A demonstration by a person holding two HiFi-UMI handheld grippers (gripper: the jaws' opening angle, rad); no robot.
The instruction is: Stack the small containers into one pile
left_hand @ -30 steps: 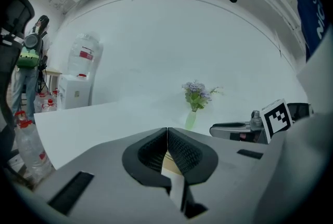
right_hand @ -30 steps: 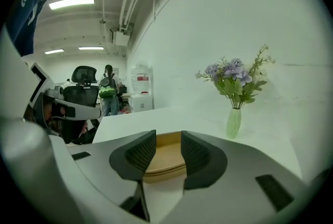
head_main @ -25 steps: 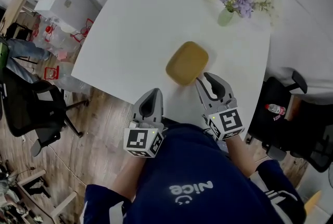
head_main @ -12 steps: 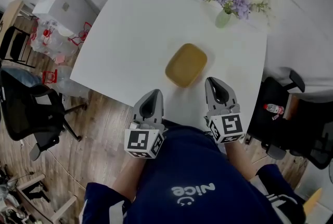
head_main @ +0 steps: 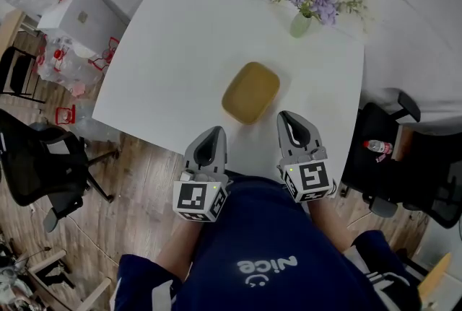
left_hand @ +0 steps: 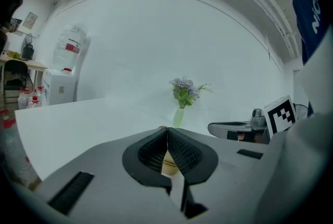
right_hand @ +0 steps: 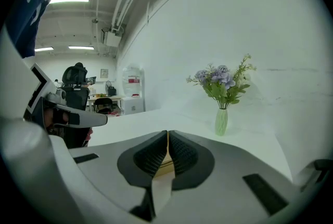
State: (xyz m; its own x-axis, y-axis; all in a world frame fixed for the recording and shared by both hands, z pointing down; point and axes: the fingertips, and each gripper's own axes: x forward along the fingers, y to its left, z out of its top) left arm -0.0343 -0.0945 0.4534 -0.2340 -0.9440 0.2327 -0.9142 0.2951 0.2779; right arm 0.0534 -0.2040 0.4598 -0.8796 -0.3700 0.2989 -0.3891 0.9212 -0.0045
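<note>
A shallow yellow container [head_main: 250,92] lies on the white table [head_main: 180,50], near its front edge. From above it looks like one piece; whether others are nested in it I cannot tell. My left gripper [head_main: 214,130] is shut and empty at the table's front edge, below and left of the container. Just below the container's right corner my right gripper [head_main: 287,115] is also shut and empty, clear of the rim. In the left gripper view the closed jaws [left_hand: 167,128] hide most of the container [left_hand: 167,165]. The right gripper view shows the same: closed jaws [right_hand: 167,132], container [right_hand: 165,166] behind them.
A green vase of purple flowers [head_main: 300,23] stands at the table's far right. Black office chairs stand on the floor at left [head_main: 36,158] and right [head_main: 404,158], with a bottle [head_main: 377,148] on the right one. A water dispenser [left_hand: 65,69] stands beyond the table.
My right gripper stood open beside the container's near right corner; it has shut with nothing in it and drawn back a little. The left gripper has stayed put.
</note>
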